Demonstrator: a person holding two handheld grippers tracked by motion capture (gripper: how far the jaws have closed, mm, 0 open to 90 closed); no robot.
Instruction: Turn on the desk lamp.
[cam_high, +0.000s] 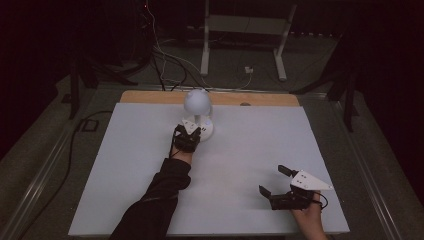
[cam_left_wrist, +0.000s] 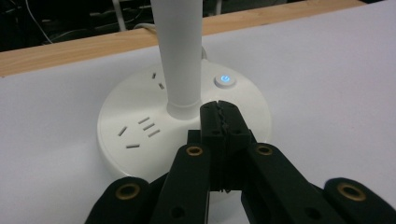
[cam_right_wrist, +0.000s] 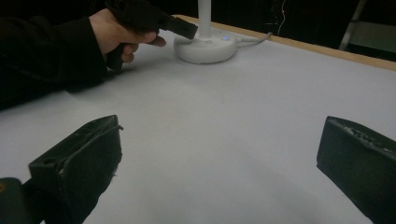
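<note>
A white desk lamp (cam_high: 198, 111) with a round head stands on a round base (cam_left_wrist: 140, 116) at the back middle of the table. The base carries socket slots and a small round button (cam_left_wrist: 224, 80) lit blue. My left gripper (cam_high: 192, 131) is shut, with nothing between its jaws, and its tips (cam_left_wrist: 223, 112) hover over the base just in front of the lamp's stem (cam_left_wrist: 180, 51), a short way before the button. My right gripper (cam_high: 275, 181) rests open over bare table at the front right, far from the lamp (cam_right_wrist: 204, 39).
The white table top (cam_high: 240, 165) has a wooden strip (cam_high: 260, 98) along its far edge. A white cable (cam_right_wrist: 254, 39) leaves the lamp base toward the back. Beyond the table are cables on the floor and a white stand (cam_high: 245, 30).
</note>
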